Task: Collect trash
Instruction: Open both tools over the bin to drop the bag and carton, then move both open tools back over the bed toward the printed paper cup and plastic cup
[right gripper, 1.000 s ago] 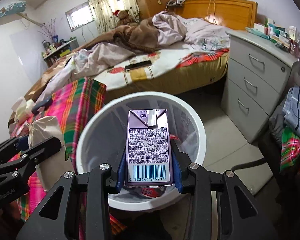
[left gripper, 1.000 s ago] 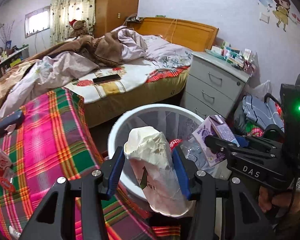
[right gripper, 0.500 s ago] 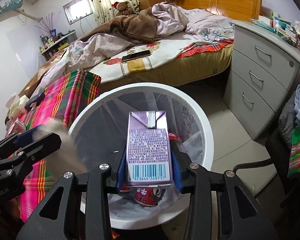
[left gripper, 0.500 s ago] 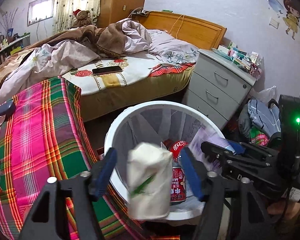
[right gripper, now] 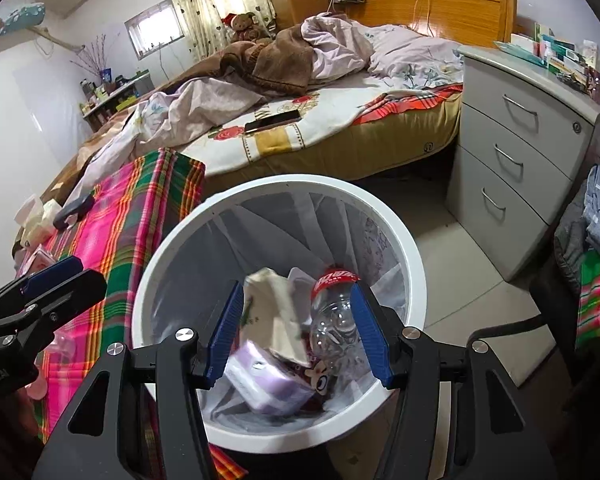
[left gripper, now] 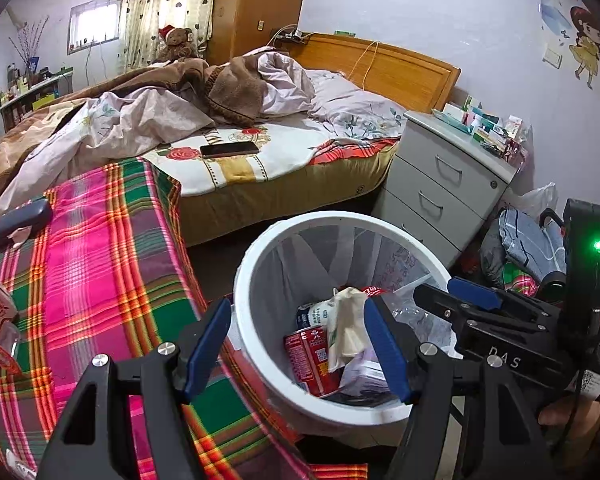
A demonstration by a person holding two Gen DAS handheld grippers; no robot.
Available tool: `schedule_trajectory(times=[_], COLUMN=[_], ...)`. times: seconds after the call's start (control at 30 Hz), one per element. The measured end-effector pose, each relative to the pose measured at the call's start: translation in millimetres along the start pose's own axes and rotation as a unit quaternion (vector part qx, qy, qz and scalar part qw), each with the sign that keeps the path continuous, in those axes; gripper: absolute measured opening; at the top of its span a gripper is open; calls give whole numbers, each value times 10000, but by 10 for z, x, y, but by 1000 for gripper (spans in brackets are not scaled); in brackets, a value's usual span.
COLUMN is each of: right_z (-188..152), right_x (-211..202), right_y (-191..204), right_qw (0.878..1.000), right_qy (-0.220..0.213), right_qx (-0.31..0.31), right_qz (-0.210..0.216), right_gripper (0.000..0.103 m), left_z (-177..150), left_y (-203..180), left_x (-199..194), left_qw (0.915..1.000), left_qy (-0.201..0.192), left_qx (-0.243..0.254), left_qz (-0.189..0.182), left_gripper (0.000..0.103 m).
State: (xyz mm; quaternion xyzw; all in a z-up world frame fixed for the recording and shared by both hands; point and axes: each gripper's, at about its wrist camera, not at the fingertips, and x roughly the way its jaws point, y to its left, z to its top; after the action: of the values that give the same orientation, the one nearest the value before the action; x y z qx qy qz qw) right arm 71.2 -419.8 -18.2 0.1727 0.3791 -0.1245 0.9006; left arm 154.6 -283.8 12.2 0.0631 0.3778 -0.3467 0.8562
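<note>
Both grippers hang above a white trash bin lined with a thin translucent bag, standing on the floor between a plaid-covered surface and a grey drawer unit. The left gripper has its blue-padded fingers spread apart with nothing between them; its jaws opened within the last second, and the crumpled cream paper bag with a green print now lies in the bin below, slumped against a red can. The right gripper also has its fingers apart and empty, having just been opening; the purple drink carton lies on its side at the bottom of the bin, slightly blurred. Beside the carton in the right wrist view rests a clear plastic bottle with a red label, and the cream paper bag lies across the heap. A dark phone lies on the bed behind the bin.
</note>
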Motion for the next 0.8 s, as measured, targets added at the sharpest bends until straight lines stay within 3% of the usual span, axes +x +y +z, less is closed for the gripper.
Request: schedule_trajectory(times=[0.37,0.8], right_z=[-46,-200], right_x=[-98,-194], right_y=[261,802], right_qw=[9995,9941], right_qy=[-201,-324], right_qx=[-190,-695], right_qz=[169,766], right_gripper=[57,57], left_z=[-142,-474], left_y=[226,795], left_x=[-385,-994], left_qw=[9992,9942], left_qy=[-277,-601], left_qx=[-88,-531], left_qz=[259,713], left_gripper=[71,71])
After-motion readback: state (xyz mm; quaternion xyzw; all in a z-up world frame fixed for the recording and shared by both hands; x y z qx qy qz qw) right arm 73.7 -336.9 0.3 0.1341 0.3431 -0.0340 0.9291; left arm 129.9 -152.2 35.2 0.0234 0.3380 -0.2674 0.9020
